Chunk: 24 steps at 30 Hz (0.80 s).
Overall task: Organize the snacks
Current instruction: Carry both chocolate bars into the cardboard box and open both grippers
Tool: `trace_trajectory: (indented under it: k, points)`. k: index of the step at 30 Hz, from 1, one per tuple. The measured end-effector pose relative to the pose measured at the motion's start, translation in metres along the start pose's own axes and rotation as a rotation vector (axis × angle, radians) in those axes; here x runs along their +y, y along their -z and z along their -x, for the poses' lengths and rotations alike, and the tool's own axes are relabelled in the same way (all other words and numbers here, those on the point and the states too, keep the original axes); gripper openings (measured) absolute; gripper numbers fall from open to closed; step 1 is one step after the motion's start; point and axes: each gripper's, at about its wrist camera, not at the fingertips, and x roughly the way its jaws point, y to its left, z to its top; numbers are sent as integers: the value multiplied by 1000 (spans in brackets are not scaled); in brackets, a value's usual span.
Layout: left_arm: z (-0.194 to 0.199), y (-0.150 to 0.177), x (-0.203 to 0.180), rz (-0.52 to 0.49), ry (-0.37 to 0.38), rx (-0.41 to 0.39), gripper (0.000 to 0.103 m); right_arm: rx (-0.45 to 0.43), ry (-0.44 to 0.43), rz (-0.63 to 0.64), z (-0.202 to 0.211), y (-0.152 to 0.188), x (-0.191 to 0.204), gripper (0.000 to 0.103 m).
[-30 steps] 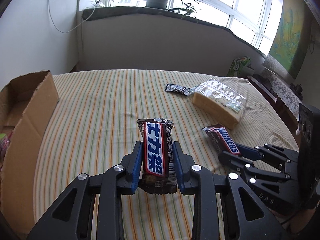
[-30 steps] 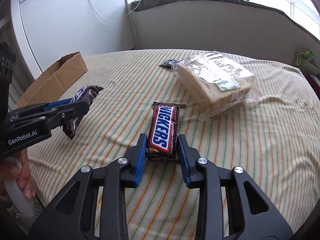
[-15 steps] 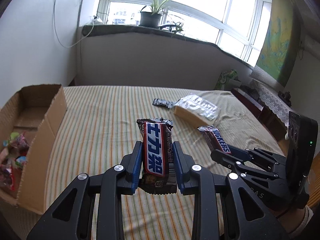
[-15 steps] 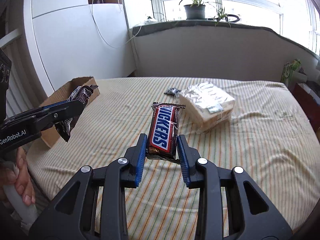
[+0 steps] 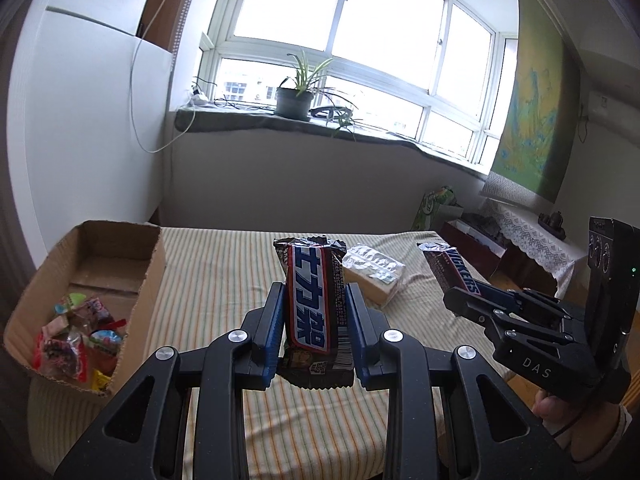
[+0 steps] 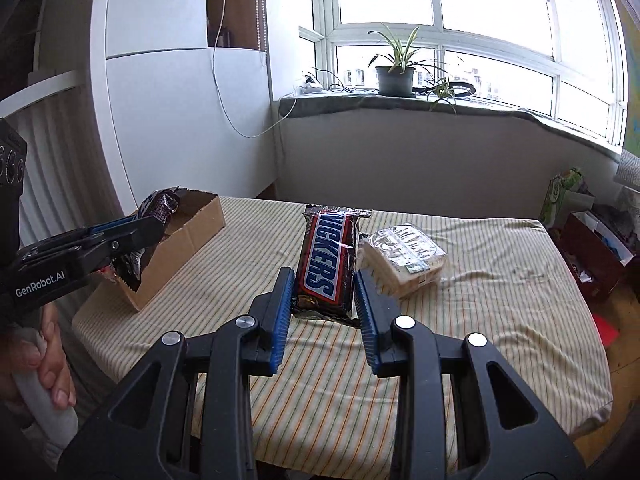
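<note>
My left gripper is shut on a Snickers bar with Chinese lettering and holds it well above the striped table. My right gripper is shut on a second Snickers bar, also lifted; it shows in the left wrist view. An open cardboard box with several colourful sweets stands at the table's left edge. In the right wrist view the left gripper hangs beside the box.
A clear bag of sliced bread lies mid-table, also in the left wrist view. A small dark wrapper is hidden behind the held bar. A red box and bags sit on the floor to the right. A windowsill with a potted plant is behind.
Both grippers have risen and pulled back from the table with their bars still held. The table looks smaller and farther, and the box's contents have come into view.
</note>
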Motion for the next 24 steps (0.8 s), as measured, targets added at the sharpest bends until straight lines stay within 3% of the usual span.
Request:
trace_trajectory:
  k: [12, 24]
  points:
    - [7, 4, 31, 63, -4, -20, 28, 46, -17, 57, -26, -8, 31, 32]
    - [38, 12, 128, 206, -161, -51, 28, 103, -195, 189, -87, -21, 136, 32]
